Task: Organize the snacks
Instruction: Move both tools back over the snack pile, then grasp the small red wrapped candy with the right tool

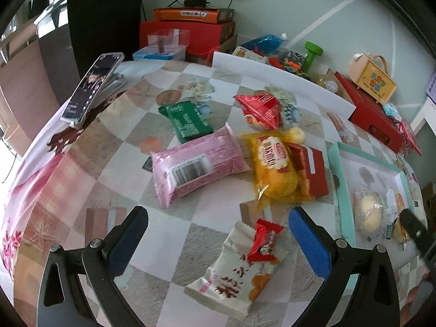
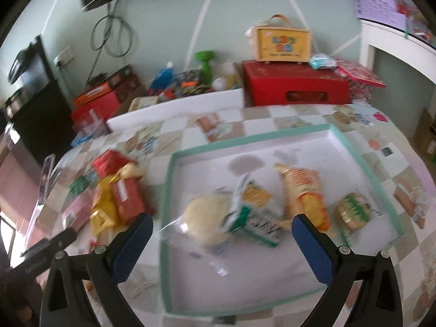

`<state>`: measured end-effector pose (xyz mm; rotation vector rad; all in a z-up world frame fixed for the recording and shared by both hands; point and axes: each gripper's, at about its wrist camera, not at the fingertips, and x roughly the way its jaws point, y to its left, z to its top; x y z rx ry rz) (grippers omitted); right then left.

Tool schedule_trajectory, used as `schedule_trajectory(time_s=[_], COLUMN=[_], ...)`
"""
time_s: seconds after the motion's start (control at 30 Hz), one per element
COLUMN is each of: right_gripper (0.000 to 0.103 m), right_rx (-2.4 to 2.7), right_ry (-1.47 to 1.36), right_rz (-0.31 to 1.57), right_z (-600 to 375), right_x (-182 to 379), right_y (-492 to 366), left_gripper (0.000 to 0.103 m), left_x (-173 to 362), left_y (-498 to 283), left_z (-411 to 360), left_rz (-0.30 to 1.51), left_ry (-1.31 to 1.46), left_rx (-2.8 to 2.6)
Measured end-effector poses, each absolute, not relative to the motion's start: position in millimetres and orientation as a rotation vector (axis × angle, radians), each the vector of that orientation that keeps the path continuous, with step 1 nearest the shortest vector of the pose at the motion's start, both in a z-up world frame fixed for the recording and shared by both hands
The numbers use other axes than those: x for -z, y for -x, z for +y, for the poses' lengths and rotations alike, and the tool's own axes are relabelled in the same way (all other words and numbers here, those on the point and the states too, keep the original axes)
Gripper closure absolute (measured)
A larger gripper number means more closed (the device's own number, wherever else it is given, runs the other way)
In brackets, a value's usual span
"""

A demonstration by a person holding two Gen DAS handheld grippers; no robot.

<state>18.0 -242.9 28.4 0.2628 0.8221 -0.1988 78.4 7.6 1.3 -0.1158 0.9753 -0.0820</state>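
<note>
The left gripper's (image 1: 218, 241) fingers (image 1: 309, 244) stand wide apart and hold nothing, as do the right gripper's (image 2: 222, 241) fingers (image 2: 312, 248). On the checked tabletop (image 1: 114, 169), a mint-rimmed white tray (image 2: 167, 204) lies under the right gripper, with a pale round bun (image 2: 205, 219), a green-and-white packet (image 2: 253, 218), an orange packet (image 2: 302, 193) and a small round cake (image 2: 354, 211) inside; the bun and green packet sit between the fingers. Left of the tray lie a pink packet (image 1: 196, 163), a yellow bread bag (image 1: 272, 169), a red box (image 1: 313, 171), a green packet (image 1: 188, 121) and a red pouch (image 1: 260, 110). Between the left fingers lies a white wrapper (image 1: 234, 275) with a small red candy (image 1: 264, 242) on it.
</note>
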Motion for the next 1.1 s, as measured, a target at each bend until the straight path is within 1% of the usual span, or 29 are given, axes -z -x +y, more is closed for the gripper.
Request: schedule_trajectory(time_s=[0.6, 0.9, 1.0, 1.1], right_gripper=[0.0, 0.0, 0.001, 0.005], right_rx=[0.003, -0.106, -0.11, -0.115], right_ry=[-0.204, -0.194, -0.173, -0.173], right_rz=[0.92, 0.95, 0.959, 0.961], right_z=[-158.8, -122.6, -116.2, -113.1], right_x=[-5.1, 8.3, 12.6, 15.8], right_y=[-29.8, -37.2, -38.7, -42.1], left_gripper=[0.0, 0.0, 0.0, 0.001], left_x=[15.1, 24.7, 30.0, 32.6], left_y=[-62.5, -68.8, -71.1, -72.1], left_z=[61.5, 72.6, 76.4, 79.5], left_rz=[1.032, 1.053, 1.067, 1.072], left_ry=[0.19, 0.227, 0.239, 0.249], left_rx=[-0.008, -0.017, -0.026, -0.031])
